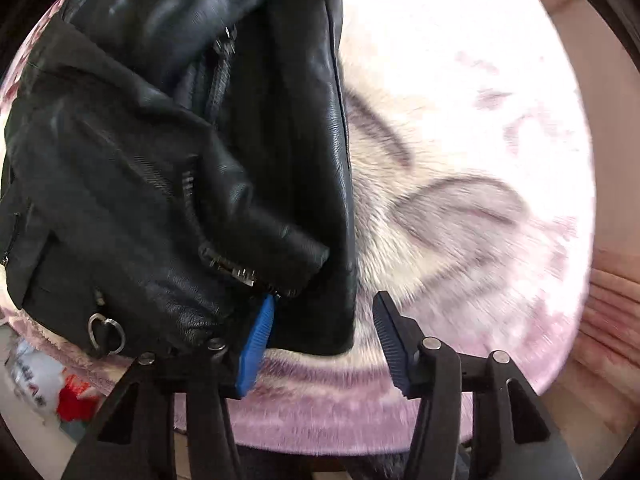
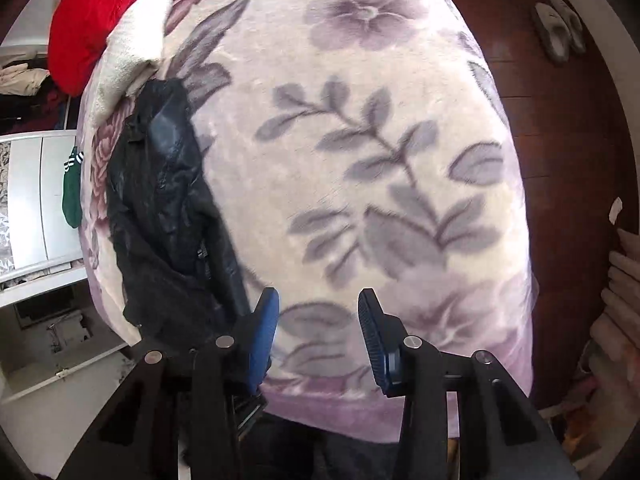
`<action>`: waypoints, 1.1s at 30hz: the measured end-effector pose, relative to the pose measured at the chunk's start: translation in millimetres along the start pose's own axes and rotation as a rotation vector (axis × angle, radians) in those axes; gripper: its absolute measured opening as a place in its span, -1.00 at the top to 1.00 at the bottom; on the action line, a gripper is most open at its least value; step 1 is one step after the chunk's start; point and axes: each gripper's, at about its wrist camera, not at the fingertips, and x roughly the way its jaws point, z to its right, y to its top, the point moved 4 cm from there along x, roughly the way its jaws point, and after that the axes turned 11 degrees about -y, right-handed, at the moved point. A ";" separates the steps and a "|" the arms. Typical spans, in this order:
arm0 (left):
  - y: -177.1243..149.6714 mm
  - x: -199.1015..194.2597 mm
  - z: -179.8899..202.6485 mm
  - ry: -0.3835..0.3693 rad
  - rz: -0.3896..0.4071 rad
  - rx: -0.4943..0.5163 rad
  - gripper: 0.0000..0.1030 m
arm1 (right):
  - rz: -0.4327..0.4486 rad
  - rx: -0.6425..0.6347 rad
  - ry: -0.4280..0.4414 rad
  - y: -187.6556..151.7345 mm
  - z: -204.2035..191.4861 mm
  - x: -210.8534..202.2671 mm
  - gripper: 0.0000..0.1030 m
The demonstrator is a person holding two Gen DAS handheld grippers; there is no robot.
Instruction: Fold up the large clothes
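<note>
1. the black leather jacket with metal zippers [image 1: 172, 184] lies bunched on the fluffy cream blanket printed with grey leaves and mauve flowers [image 1: 460, 208], filling the left of the left wrist view.
2. left gripper [image 1: 324, 344]: blue pads spread apart, nothing clamped, the left pad right against the jacket's near hem.
3. right gripper [image 2: 318, 336]: jaws apart too, empty, over bare blanket [image 2: 360, 160].
4. from the right wrist, the jacket [image 2: 168, 208] sits at the blanket's left edge.
5. far left, a red cushion [image 2: 92, 20] and a folded cream towel [image 2: 132, 48].

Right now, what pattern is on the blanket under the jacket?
Grey-purple leaves and flowers on cream blanket, clearest in the right wrist view.
</note>
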 end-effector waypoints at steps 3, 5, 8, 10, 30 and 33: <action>10.4 10.5 7.0 0.015 0.017 -0.018 -0.41 | -0.043 -0.014 0.010 16.0 4.1 18.6 -0.02; 9.2 1.5 6.8 0.021 0.070 -0.026 -0.08 | -0.035 -0.078 0.035 32.8 -6.4 25.8 -0.05; -0.2 -18.3 -5.2 0.016 0.141 -0.021 0.72 | -0.034 -0.168 0.073 60.5 -33.4 35.9 -0.05; -6.9 -33.2 -9.5 -0.015 0.174 0.000 0.77 | -0.021 -0.228 0.101 85.0 -59.5 44.2 -0.05; -20.2 -75.5 -42.6 -0.142 0.211 -0.069 0.82 | -0.100 -0.514 0.072 176.1 -291.9 113.9 0.43; -21.7 -90.0 -51.6 -0.191 0.237 -0.092 0.82 | -0.077 -0.398 0.151 195.9 -254.8 97.4 -0.38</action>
